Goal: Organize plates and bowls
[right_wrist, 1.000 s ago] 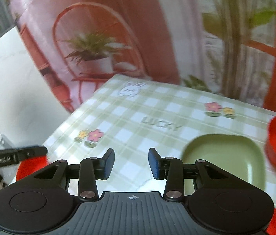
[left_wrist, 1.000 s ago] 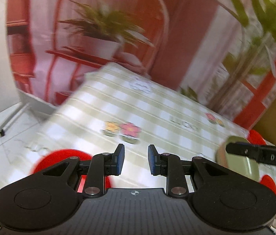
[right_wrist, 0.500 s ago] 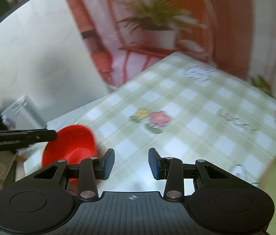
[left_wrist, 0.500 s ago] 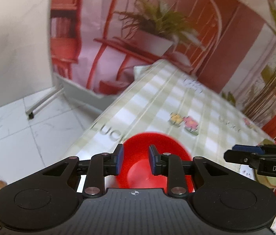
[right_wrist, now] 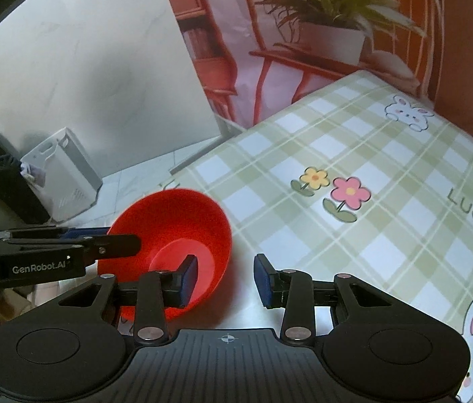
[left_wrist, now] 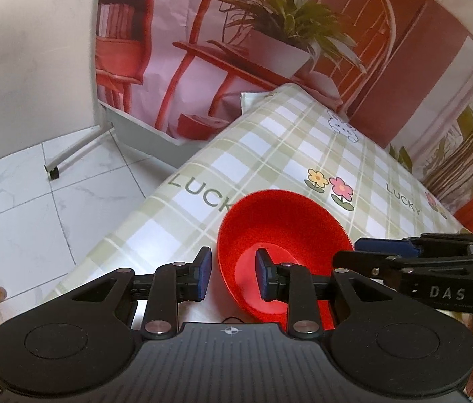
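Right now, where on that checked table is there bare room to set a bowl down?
The cloth is bare from the flower prints back to the rabbit print. It is crowded at the near corner, where the left gripper and right gripper flank the red bowl.

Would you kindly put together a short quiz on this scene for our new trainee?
1. True or false: the red bowl lies upside down.
2. Which word is printed on the tablecloth? A) LUCKY B) HAPPY C) SWEET
3. What stands between the fingers of the left gripper?

Key: 1. False, it sits upright. 2. A. 3. The bowl's rim, with one finger outside the bowl and one inside.
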Action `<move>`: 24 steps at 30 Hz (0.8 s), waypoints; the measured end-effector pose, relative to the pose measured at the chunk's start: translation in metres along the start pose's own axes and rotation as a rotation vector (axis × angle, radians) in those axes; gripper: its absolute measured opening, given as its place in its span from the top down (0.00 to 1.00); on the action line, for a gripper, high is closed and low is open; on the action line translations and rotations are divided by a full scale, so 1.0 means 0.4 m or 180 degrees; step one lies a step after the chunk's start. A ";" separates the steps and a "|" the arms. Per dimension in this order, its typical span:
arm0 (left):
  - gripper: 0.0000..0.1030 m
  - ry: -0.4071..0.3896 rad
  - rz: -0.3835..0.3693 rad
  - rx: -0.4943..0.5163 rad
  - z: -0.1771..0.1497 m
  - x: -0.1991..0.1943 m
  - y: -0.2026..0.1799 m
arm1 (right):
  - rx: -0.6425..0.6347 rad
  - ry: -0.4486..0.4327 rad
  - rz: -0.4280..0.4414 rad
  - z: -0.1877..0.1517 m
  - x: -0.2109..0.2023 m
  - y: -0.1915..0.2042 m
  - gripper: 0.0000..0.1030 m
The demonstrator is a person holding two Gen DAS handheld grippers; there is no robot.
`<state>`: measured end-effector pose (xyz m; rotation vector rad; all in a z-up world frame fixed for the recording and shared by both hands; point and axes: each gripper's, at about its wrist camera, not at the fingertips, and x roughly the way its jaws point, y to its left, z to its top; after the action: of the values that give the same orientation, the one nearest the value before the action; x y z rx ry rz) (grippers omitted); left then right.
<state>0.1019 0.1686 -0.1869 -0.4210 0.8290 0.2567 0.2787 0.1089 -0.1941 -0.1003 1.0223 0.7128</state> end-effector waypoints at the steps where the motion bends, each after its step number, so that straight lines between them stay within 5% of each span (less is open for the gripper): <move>1: 0.72 -0.0001 -0.0007 -0.0003 -0.003 0.002 -0.001 | -0.0005 0.0011 0.0007 -0.003 0.001 0.002 0.69; 8: 0.77 -0.0010 -0.0039 0.0045 -0.020 0.011 -0.013 | 0.0007 0.0011 0.0068 -0.019 0.002 0.007 0.79; 24: 0.77 0.0042 -0.0201 0.0346 -0.022 0.007 -0.115 | 0.0399 -0.0388 -0.0092 -0.087 -0.123 -0.066 0.79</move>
<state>0.1155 0.1241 -0.1823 -0.3467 0.8371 0.1495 0.2525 0.0502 -0.1795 0.0368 0.9444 0.6195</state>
